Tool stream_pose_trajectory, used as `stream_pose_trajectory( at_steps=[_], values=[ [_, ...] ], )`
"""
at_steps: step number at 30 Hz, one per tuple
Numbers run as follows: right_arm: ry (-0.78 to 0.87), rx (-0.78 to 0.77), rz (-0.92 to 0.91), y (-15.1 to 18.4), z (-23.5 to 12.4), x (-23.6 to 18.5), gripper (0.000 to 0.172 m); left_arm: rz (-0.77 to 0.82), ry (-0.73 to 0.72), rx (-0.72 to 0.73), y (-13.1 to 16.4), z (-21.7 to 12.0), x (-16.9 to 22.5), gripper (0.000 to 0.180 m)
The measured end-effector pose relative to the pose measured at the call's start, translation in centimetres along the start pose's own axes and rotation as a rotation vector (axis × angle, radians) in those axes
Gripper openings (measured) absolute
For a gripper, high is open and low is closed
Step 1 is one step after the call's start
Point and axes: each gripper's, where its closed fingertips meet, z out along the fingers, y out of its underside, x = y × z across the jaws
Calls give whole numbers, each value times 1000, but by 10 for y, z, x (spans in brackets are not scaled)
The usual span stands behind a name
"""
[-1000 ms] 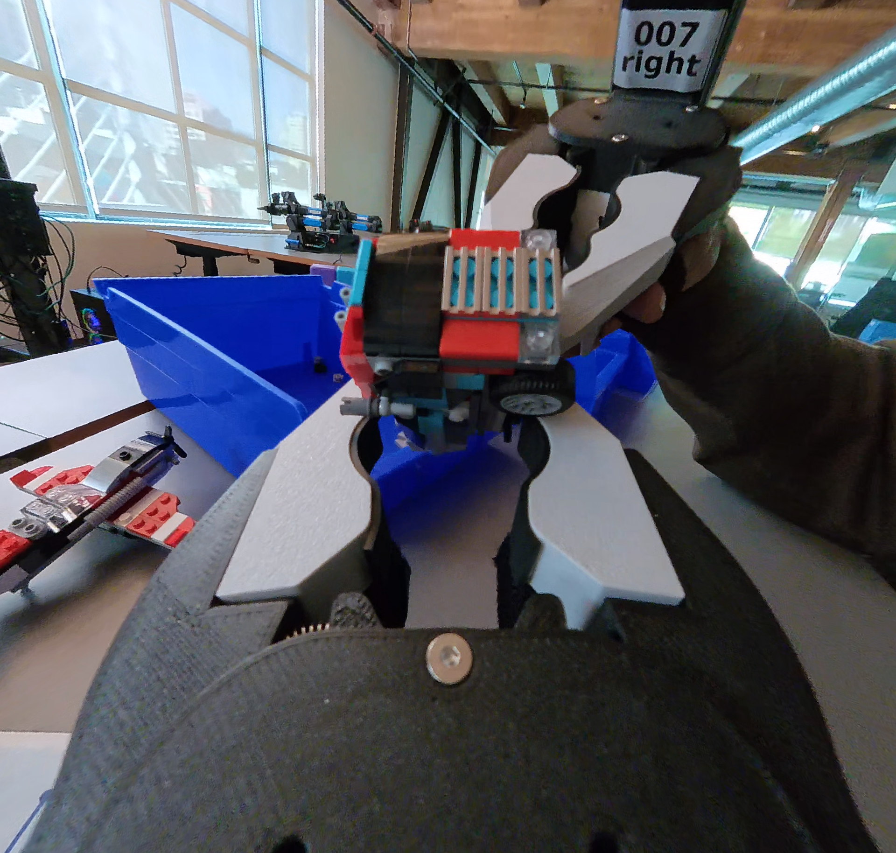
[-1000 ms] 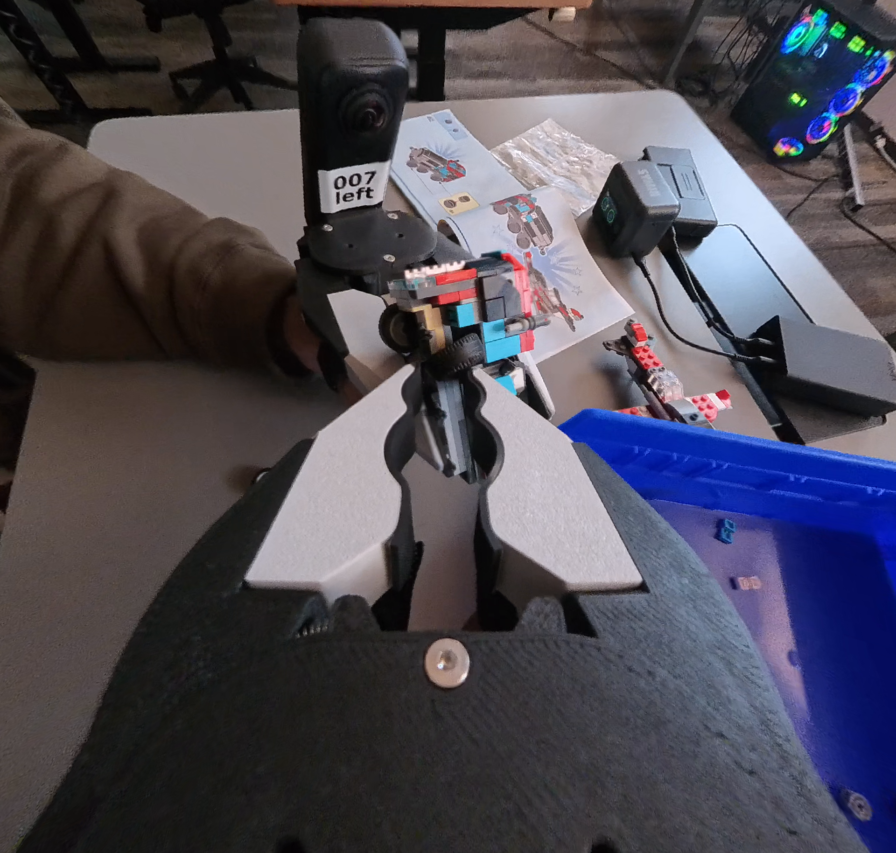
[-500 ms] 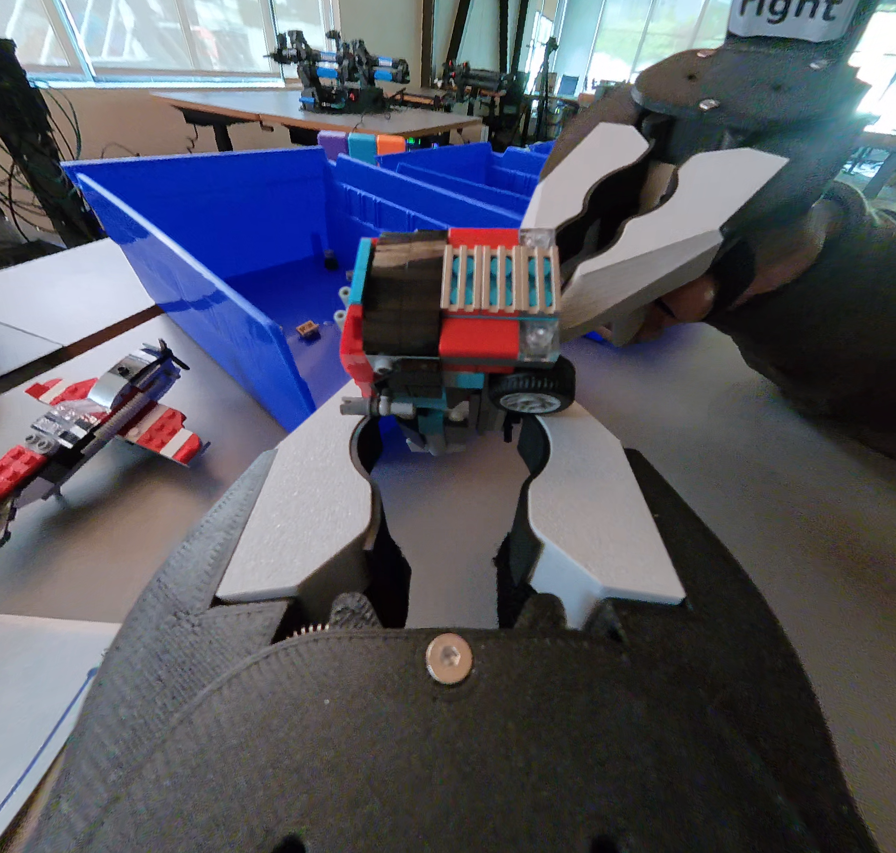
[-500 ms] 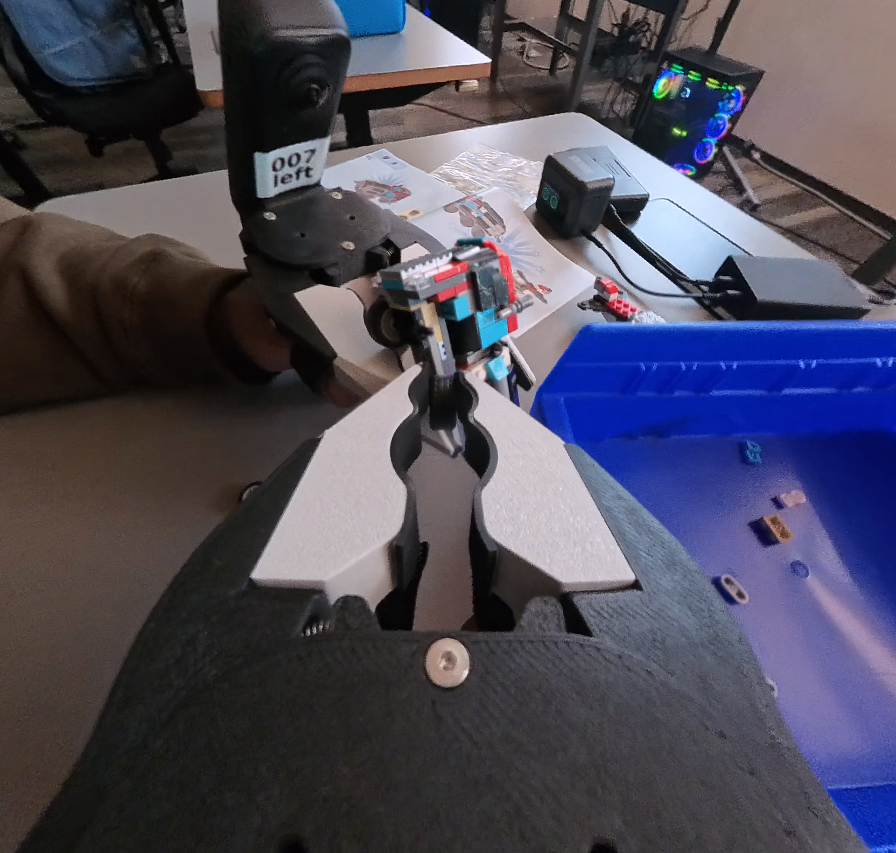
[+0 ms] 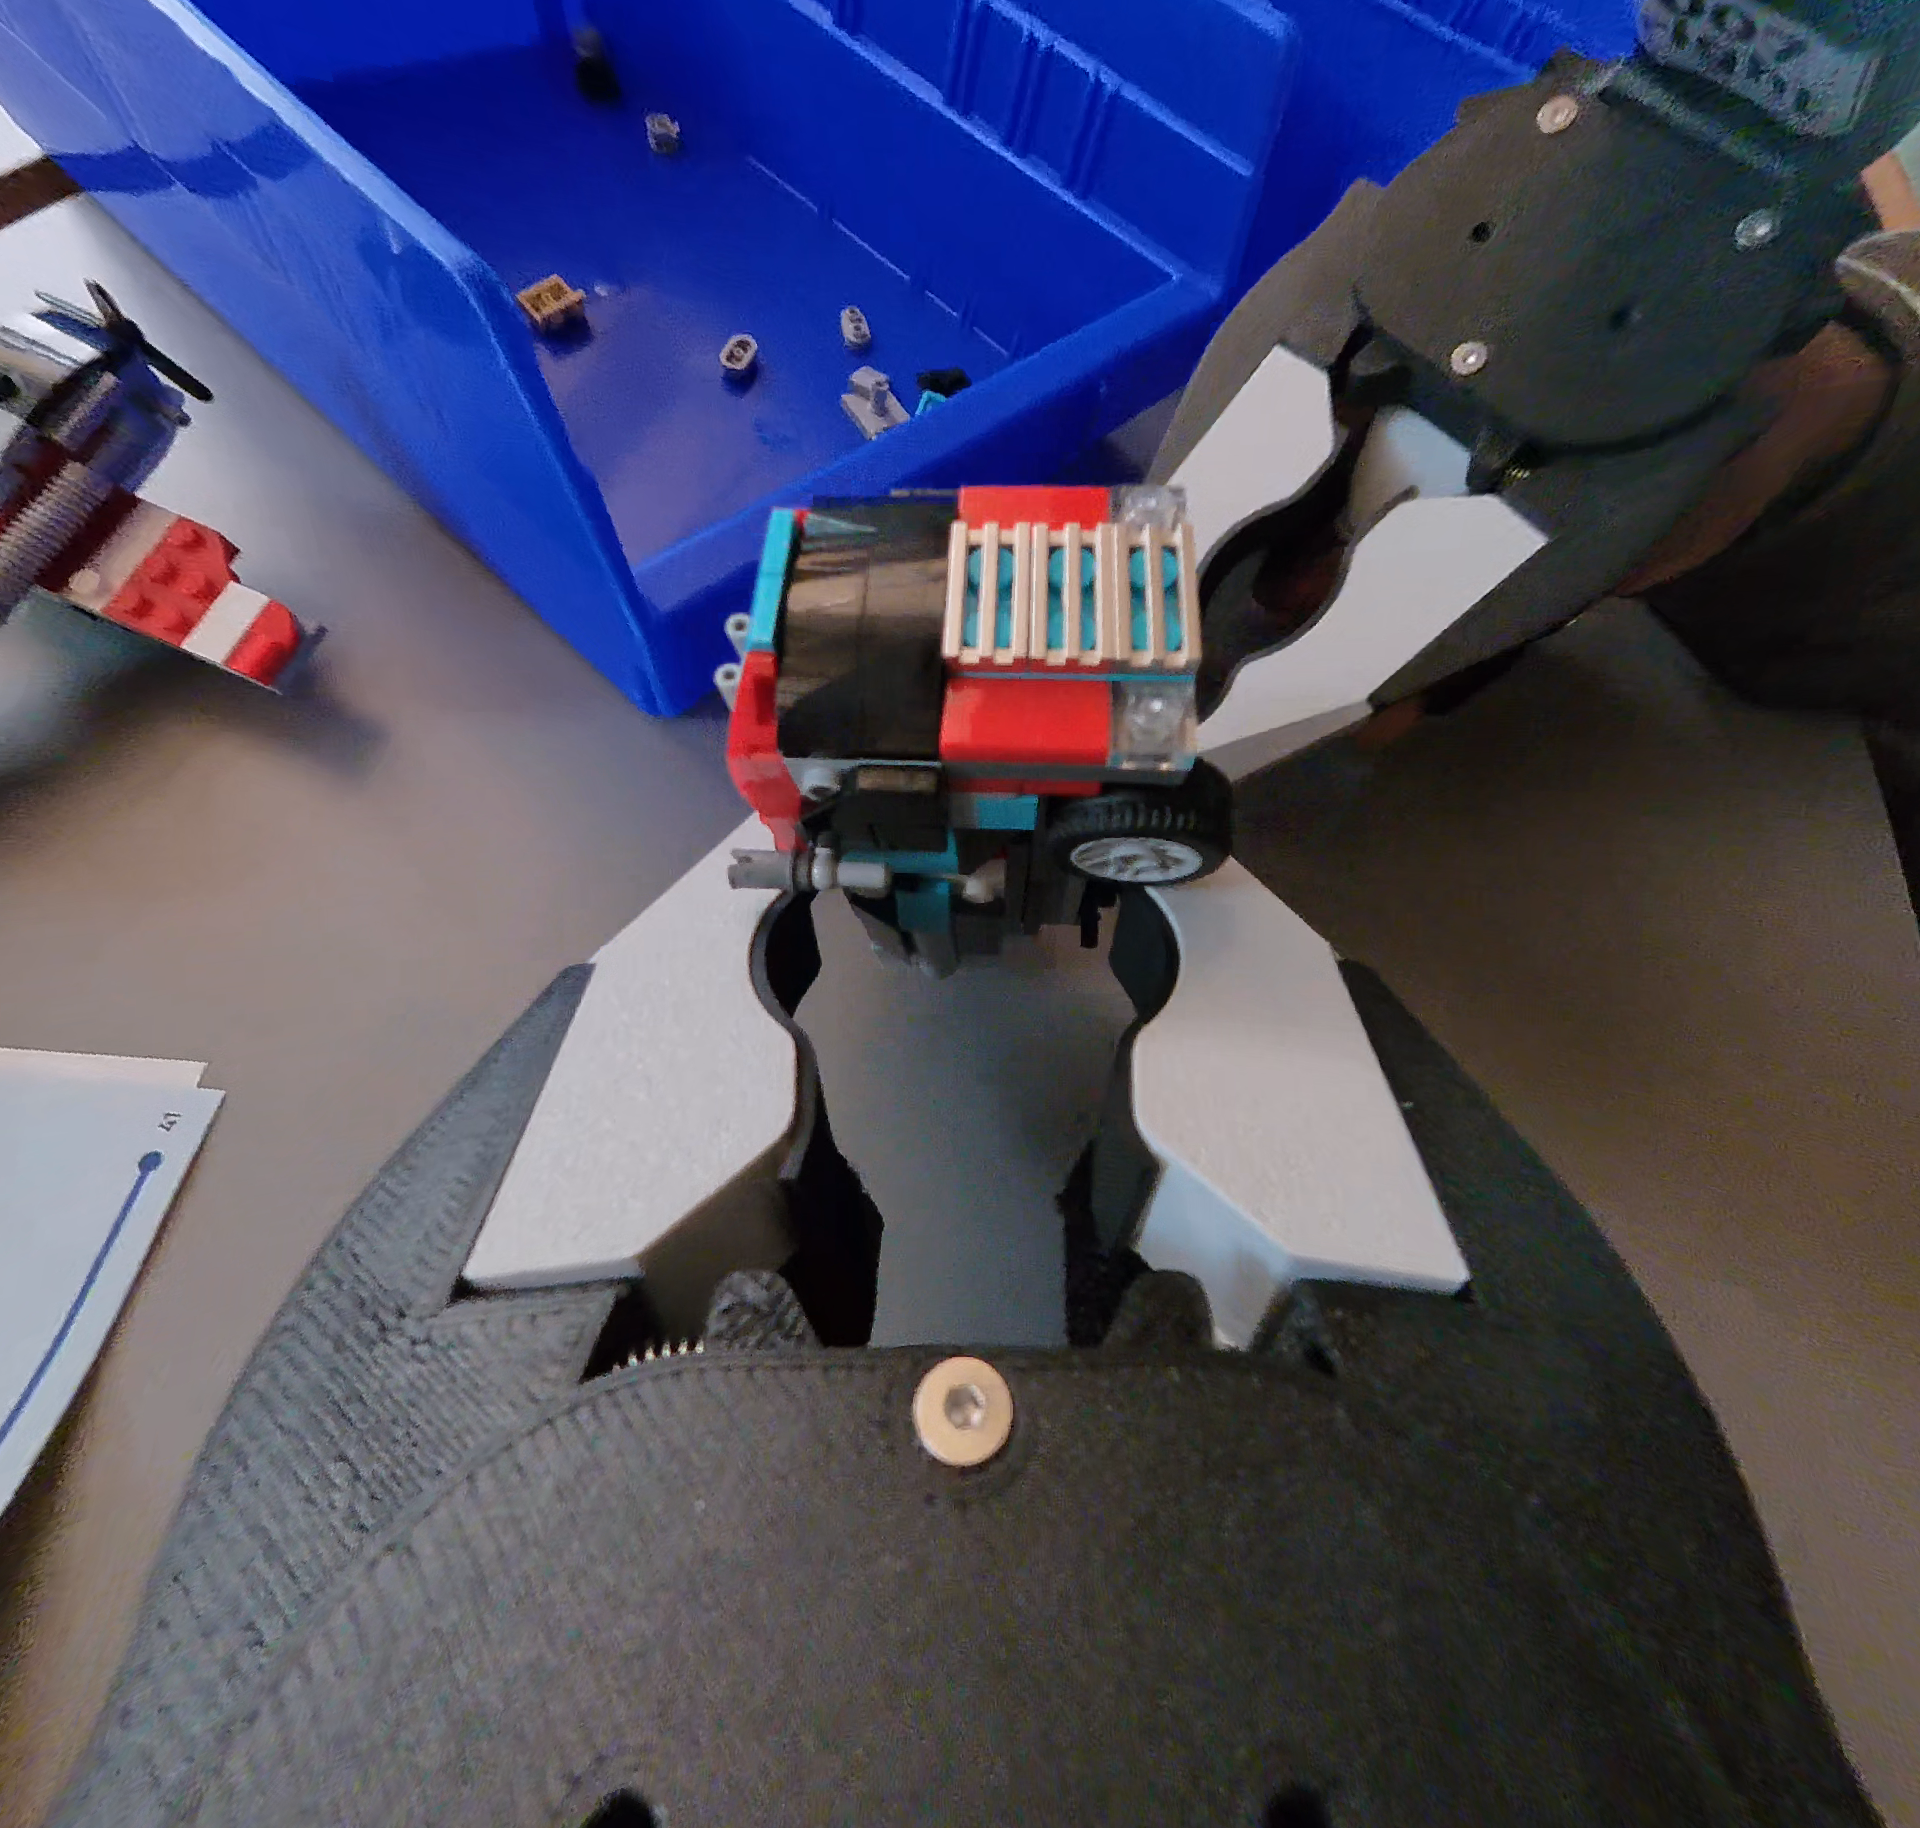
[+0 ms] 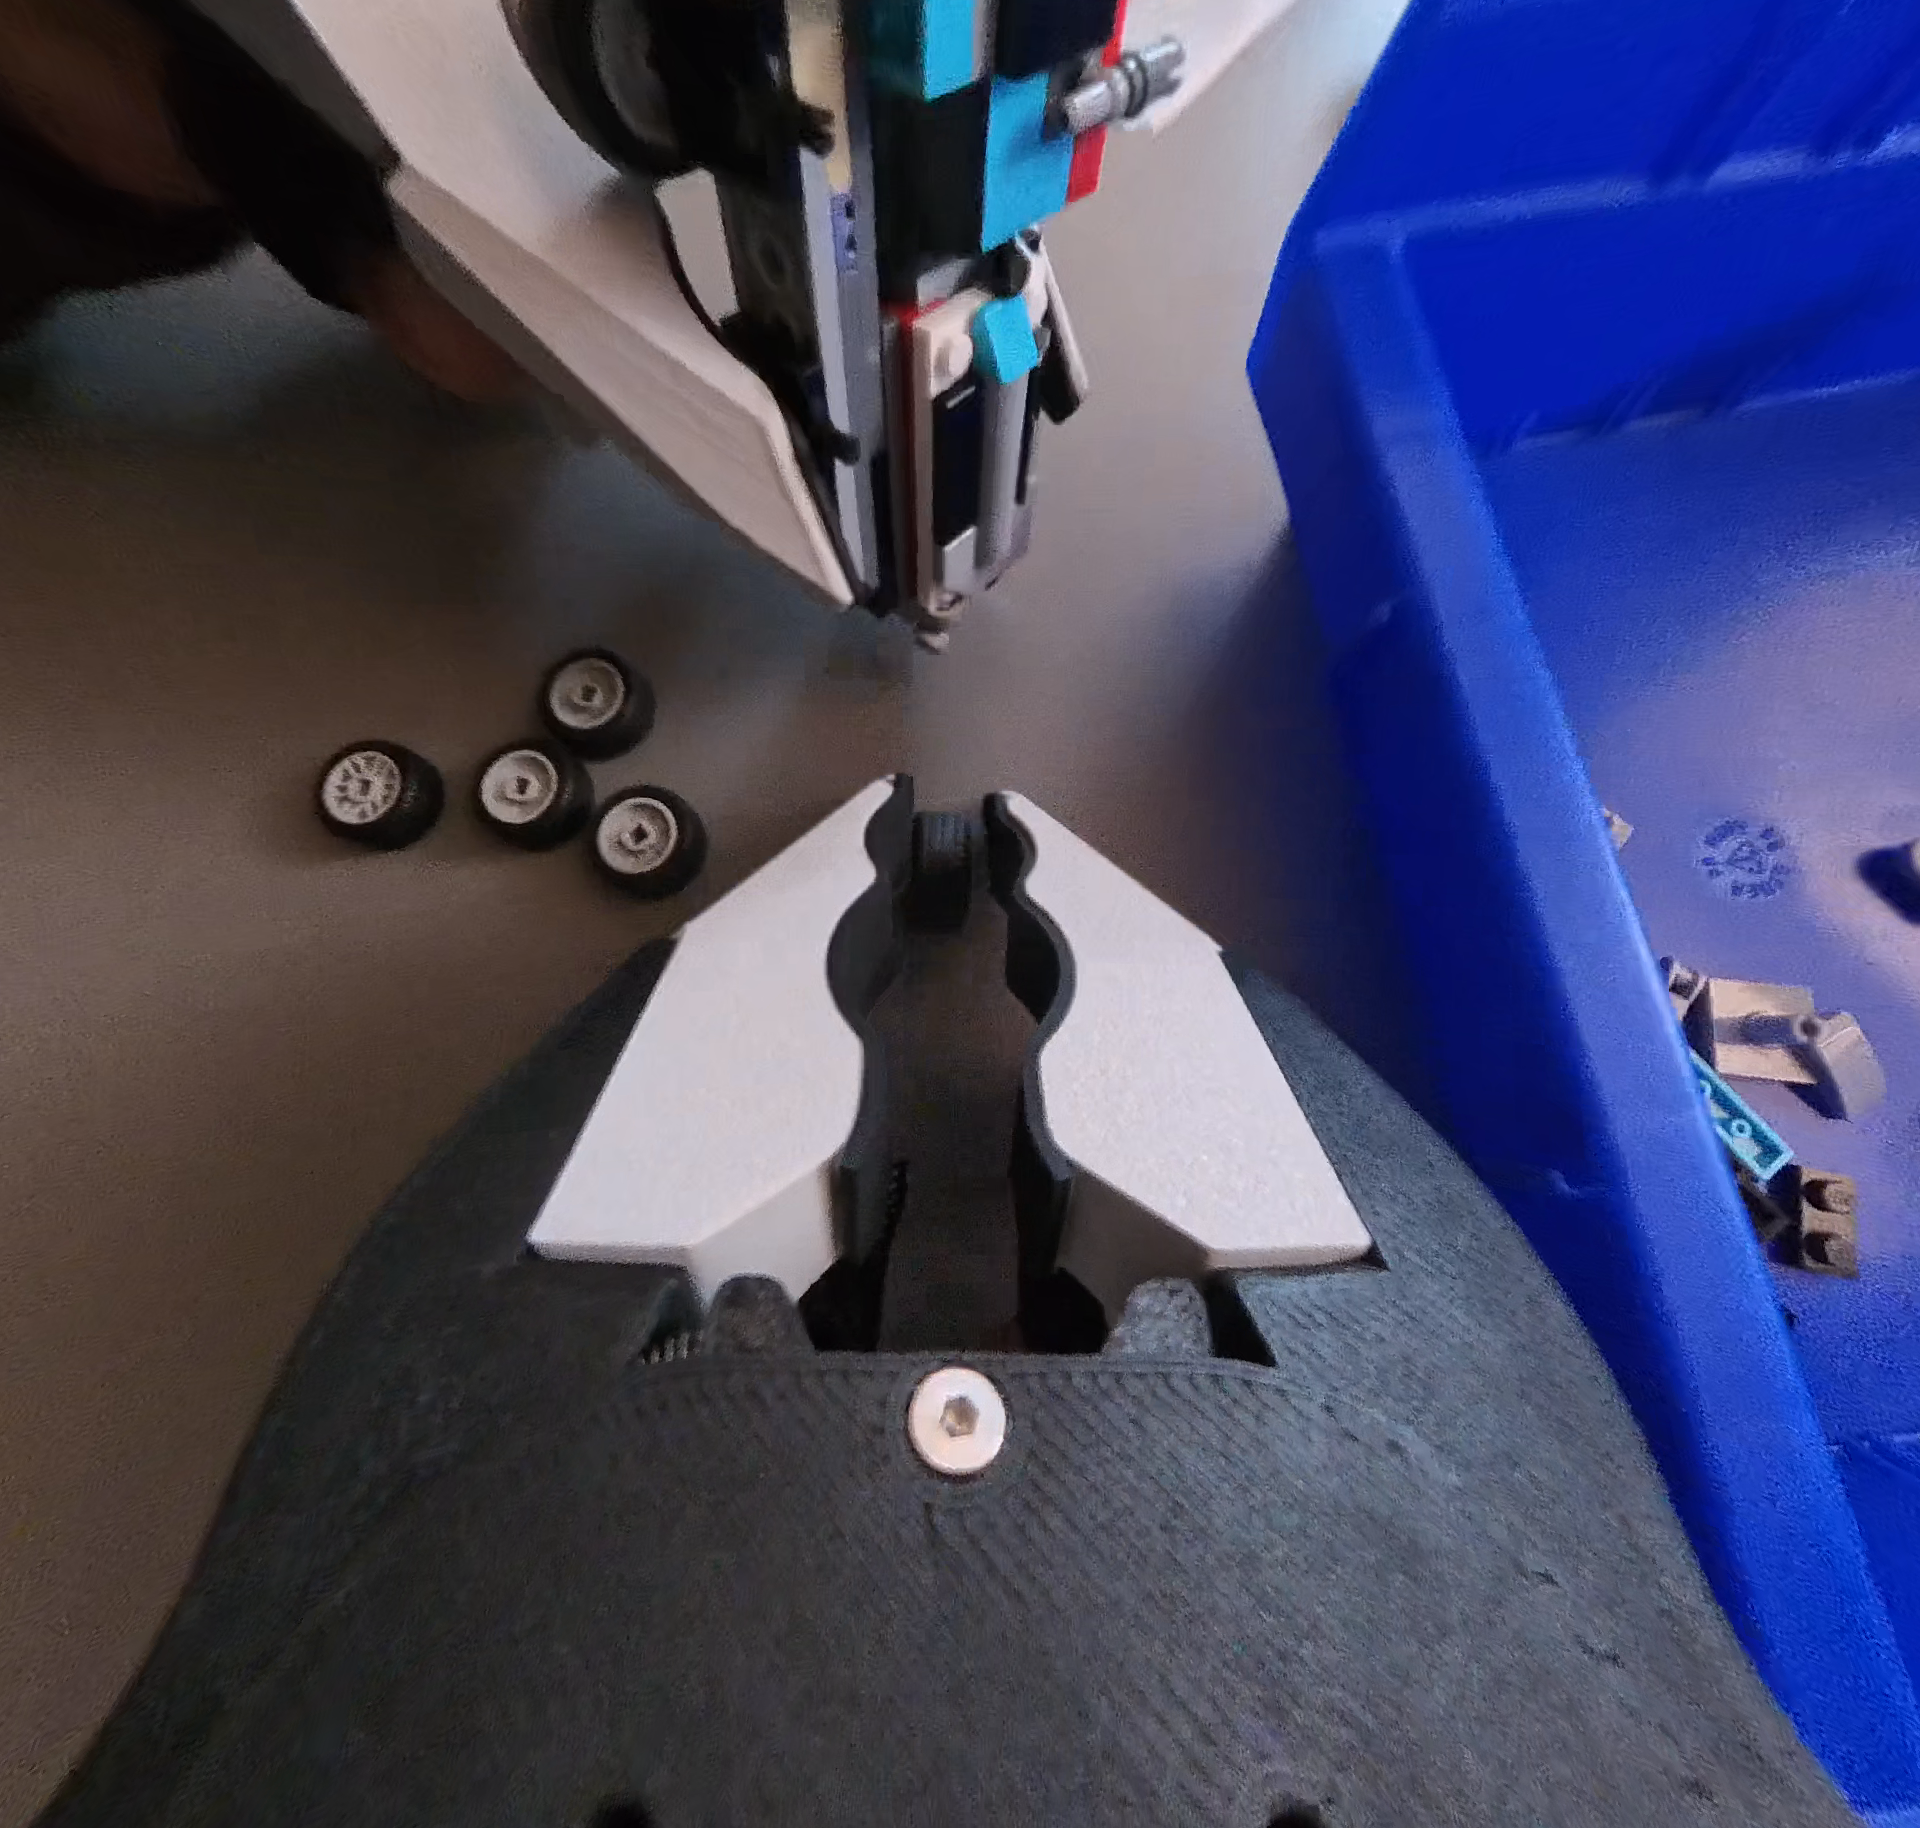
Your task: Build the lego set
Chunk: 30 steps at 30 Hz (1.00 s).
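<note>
Red-black-and-teal brick toy truck (image 5: pixel 977 698) sits clamped in the left claw (image 5: pixel 961 921); beside it the right claw (image 6: pixel 943 822) pinches a small black rubber tyre (image 6: pixel 940 859).

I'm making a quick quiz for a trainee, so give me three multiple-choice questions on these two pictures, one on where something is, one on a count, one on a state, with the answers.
1. Where do the loose small bricks lie?
A. on the paper sheet
B. in the blue bin
C. on top of the toy plane

2. How many wheels lie loose on the table?
A. two
B. four
C. six

3. What is the right gripper doing?
A. standing wide open with nothing in it
B. holding a red brick
C. holding a black wheel

Answers:
1 B: the small bricks lie on the floor of the blue bin.
2 B: four loose wheels sit in a cluster on the table.
3 C: the right gripper has a black wheel pinched between its tips.
</note>
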Motion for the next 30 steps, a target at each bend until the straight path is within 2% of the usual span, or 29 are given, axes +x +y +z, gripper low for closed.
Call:
stream_pose_trajectory(
  at_steps=[7,15,23,26,30],
  values=[
    [30,37,-25,-8,-4,2,36,1,-4,-52,8,6,4,56],
    [18,237,1,-43,-27,-1,41,0,-32,-49,7,7,2,56],
    [31,485,138,-85,-46,-5,64,13,-125,-65,5,9,-1,56],
    [90,505,153,-93,-45,-7,64,8,-162,-69,5,10,-1,56],
    [195,457,165,-92,-38,-4,59,16,-225,-81,4,10,-3,56]
  ],
)
